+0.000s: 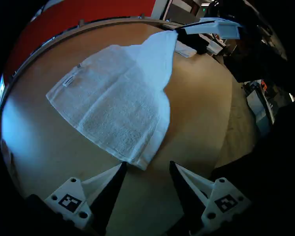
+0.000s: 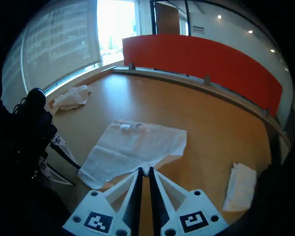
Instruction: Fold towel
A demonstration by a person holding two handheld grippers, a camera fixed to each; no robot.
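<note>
The towel (image 1: 116, 102) is white and lies spread on the wooden table (image 1: 198, 110), mostly flat, with a small label near one edge. One of its corners does not lie flat. In the left gripper view this corner rises off the wood towards the far side of the table, where the other gripper is.

The right gripper (image 2: 145, 170) has its two fingers almost together, and a small bit of white towel sits pinched between the tips, so it grips the towel by that raised corner. In the right gripper view the rest of the towel spreads out on the table in front of the fingers.

The left gripper (image 1: 147, 165) is open, with a wide gap between its fingers. It hangs low over the table at the opposite corner of the towel. This corner lies just ahead of the gap (I cannot tell if a finger touches it).

A crumpled cloth (image 2: 70, 98) lies far off on the table near the window (image 2: 116, 27). A folded cloth (image 2: 240, 188) lies apart on the other side, near the table edge. A red panel (image 2: 210, 59) stands along the back edge of the table.
</note>
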